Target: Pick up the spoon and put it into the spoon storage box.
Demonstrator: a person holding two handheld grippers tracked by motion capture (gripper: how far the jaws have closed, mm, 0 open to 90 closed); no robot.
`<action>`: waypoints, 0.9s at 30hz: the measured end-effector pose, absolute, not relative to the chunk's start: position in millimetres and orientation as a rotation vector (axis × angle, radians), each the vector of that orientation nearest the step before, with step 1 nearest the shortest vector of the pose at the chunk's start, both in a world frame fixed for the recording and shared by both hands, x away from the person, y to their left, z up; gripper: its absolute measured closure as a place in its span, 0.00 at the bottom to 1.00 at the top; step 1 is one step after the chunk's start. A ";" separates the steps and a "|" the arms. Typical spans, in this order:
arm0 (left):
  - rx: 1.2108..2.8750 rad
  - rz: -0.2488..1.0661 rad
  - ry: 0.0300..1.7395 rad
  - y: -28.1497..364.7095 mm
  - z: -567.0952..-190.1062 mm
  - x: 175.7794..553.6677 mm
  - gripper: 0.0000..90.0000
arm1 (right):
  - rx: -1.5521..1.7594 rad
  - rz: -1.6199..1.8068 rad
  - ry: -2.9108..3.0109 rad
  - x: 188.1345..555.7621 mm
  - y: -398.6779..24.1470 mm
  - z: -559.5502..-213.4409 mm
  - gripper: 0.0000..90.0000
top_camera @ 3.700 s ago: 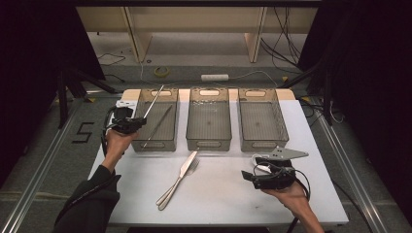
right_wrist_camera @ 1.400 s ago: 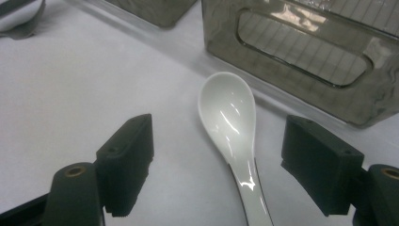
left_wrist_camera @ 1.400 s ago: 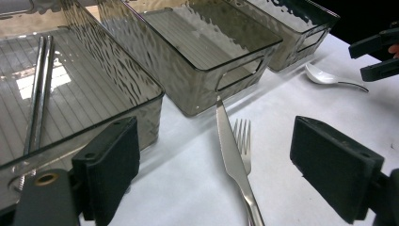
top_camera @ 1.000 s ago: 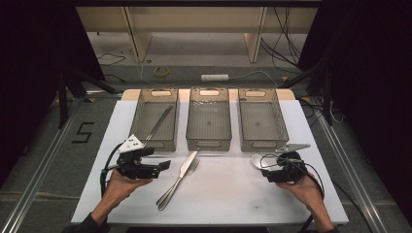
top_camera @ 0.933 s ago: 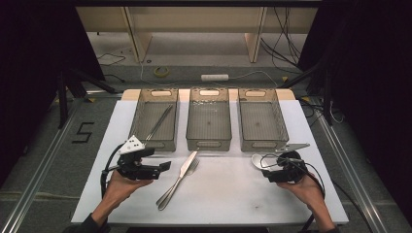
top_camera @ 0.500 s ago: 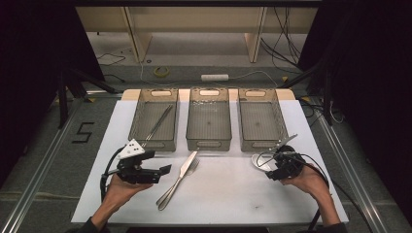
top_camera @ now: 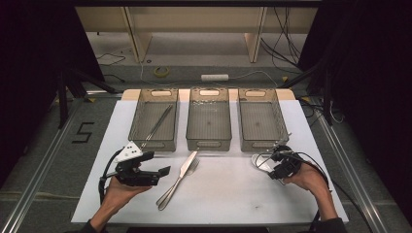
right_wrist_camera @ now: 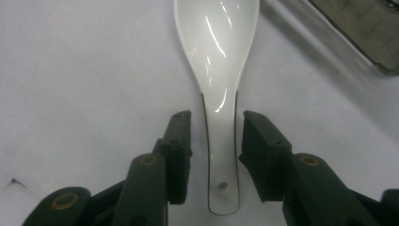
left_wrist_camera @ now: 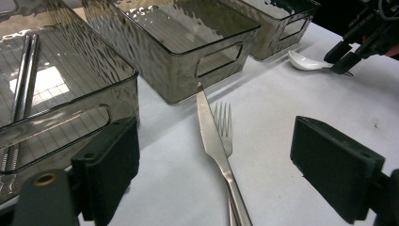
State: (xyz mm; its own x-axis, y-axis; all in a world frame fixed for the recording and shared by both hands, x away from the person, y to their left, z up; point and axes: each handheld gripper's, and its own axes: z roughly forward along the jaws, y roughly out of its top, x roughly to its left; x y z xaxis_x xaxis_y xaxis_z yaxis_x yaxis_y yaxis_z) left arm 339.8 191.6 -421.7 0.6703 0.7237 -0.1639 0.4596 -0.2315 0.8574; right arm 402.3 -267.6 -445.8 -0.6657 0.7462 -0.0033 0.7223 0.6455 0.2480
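Between right gripper fingers: spoon, bowl cropped.

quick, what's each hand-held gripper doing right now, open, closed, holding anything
Left hand-held gripper: open, empty, knife and fork ahead.
Right hand-held gripper: jaws have just been closing around the white spoon handle, a gap remains each side; not gripped yet.

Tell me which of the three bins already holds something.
The left bin: a pair of metal chopsticks lies slanted inside it. The middle bin and right bin show bare bottoms.
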 end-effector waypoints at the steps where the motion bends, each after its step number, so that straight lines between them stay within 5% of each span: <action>1: 1.877 0.329 0.932 191.6 -421.7 339.6 0.18 | 1.229 0.334 2.755 402.8 -266.8 -446.5 0.72; 8: 1.883 0.328 0.925 189.9 -422.6 339.3 0.18 | 1.193 0.275 2.767 406.0 -262.1 -451.5 0.82; 27: 1.907 0.332 0.914 187.0 -424.3 339.1 0.18 | 1.120 0.290 2.822 406.3 -261.6 -450.5 0.85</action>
